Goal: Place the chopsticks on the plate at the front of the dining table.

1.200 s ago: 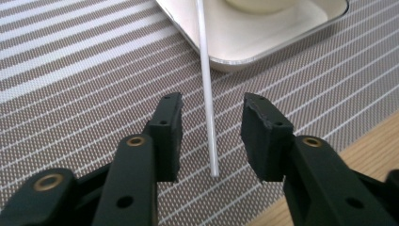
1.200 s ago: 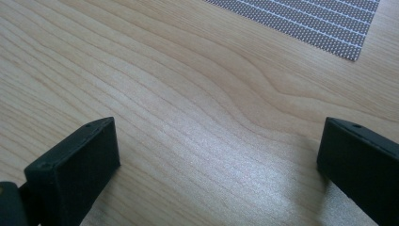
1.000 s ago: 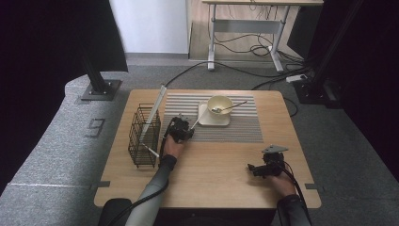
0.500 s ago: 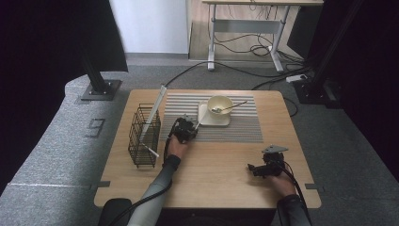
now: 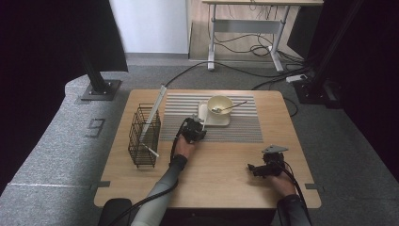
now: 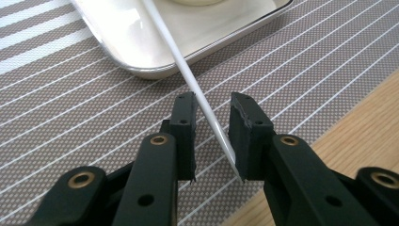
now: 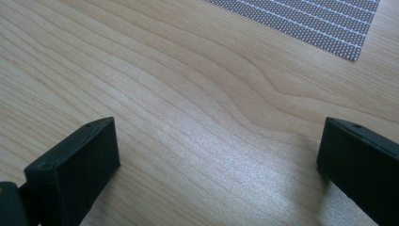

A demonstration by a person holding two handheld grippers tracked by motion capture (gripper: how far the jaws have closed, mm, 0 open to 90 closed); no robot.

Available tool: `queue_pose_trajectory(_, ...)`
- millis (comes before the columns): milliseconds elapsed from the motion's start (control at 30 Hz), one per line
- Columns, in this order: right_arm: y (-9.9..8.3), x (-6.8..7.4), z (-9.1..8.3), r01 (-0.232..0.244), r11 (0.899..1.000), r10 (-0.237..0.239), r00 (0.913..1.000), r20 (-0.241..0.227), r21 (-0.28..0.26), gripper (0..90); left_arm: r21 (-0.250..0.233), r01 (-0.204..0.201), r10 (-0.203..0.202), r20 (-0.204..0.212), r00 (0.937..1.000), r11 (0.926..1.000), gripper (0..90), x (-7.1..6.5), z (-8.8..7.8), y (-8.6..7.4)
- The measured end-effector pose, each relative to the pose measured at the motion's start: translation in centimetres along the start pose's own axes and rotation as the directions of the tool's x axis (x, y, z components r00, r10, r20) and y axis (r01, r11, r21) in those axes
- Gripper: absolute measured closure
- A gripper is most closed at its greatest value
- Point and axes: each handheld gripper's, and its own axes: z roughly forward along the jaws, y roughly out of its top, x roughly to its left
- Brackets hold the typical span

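Note:
A thin white stick (image 6: 197, 89) slants from the rim of a white square plate (image 6: 141, 47) down between the jaws of my left gripper (image 6: 211, 117). The jaws have just been opening; the stick leans on the right pad, with a gap to the left pad. In the high view my left gripper (image 5: 194, 129) sits on the striped placemat (image 5: 235, 132), just left of the plate (image 5: 211, 121), which holds a cream bowl (image 5: 220, 104) with a spoon (image 5: 233, 106). My right gripper (image 5: 252, 168) rests near the table's front right, open, with bare wood between its jaws (image 7: 216, 160).
A black wire basket (image 5: 143, 136) stands at the table's left with a white stick and a long pale rod leaning in it. A corner of the placemat (image 7: 329, 23) lies ahead of the right gripper. Cables and a desk frame are on the floor beyond.
My left gripper has moved right, away from the basket and up to the plate's near corner. The right gripper has stayed put.

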Motion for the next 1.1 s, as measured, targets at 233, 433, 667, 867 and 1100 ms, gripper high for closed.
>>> queue_pose_trajectory(233,0.0,0.0,0.0,0.0,1.0,0.0,1.0,0.0,0.0,0.0,-0.006,-0.001,0.001,0.011,0.9999,1.0,67.6,-0.6,0.3,0.3)
queue_pose_trajectory(433,0.0,0.0,0.0,0.0,1.0,0.0,1.0,0.0,0.0,0.0,-0.009,-0.001,0.001,0.016,0.9999,1.0,66.9,-0.8,0.5,0.4)
queue_pose_trajectory(667,0.0,0.0,0.0,0.0,1.0,0.0,1.0,0.0,0.0,0.0,-0.013,-0.001,0.001,0.022,0.9998,0.9999,66.1,-1.1,0.5,0.5)
queue_pose_trajectory(867,0.0,0.0,0.0,0.0,1.0,0.0,1.0,0.0,0.0,0.0,-0.014,-0.002,0.002,0.024,0.9997,0.9999,65.9,-1.1,0.6,0.5)
queue_pose_trajectory(1100,0.0,0.0,0.0,0.0,1.0,0.0,1.0,0.0,0.0,0.0,-0.016,-0.007,0.007,0.015,0.9999,0.9999,62.5,-1.1,0.5,0.5)
